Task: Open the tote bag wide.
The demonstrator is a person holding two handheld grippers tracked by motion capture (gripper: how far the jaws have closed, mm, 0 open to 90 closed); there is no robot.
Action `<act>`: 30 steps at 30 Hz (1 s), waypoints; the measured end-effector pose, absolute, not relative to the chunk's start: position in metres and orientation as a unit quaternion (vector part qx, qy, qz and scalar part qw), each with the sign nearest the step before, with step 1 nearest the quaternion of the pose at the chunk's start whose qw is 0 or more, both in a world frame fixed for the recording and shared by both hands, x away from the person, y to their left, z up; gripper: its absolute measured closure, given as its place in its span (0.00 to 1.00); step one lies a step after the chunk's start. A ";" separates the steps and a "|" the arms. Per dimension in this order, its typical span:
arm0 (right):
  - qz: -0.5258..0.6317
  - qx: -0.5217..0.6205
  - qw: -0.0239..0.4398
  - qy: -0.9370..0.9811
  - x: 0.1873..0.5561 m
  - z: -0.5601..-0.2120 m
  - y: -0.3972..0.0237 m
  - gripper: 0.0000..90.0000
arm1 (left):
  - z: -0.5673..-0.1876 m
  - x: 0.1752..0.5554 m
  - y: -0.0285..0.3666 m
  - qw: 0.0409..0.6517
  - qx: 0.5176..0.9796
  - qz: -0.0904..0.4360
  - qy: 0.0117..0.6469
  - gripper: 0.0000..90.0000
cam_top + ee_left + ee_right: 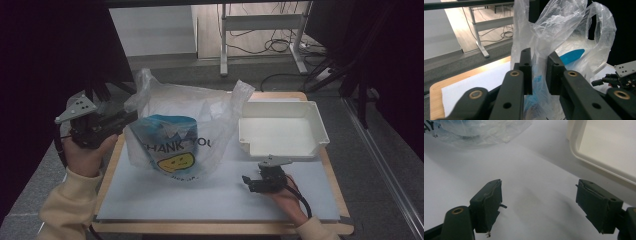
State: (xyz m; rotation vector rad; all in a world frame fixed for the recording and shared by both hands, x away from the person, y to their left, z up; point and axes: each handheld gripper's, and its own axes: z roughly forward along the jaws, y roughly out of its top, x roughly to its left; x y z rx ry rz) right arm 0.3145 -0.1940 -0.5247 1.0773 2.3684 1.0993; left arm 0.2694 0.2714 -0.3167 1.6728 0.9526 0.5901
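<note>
With the left gripper [539,72] pinched on a handle of the plastic bag [180,135], the hold looks made; lifting or opening seems left. Left of the white tray [282,132] on the counter [215,227], the bag stands crinkled and translucent, something blue inside. Below the tray, the right gripper [539,205] gapes wide, holding nothing.

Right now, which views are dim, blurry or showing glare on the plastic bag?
High view: dim and soft, dark at both edges, plastic bag legible. Left gripper view: bag sharp with pale sheen, near jaws soft. Right gripper view: jaws blurred, tray washed out.
</note>
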 end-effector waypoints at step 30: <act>0.472 0.334 0.173 0.798 0.312 -0.463 -0.191 0.26 | -0.333 0.254 0.312 0.567 0.671 0.236 0.416 0.98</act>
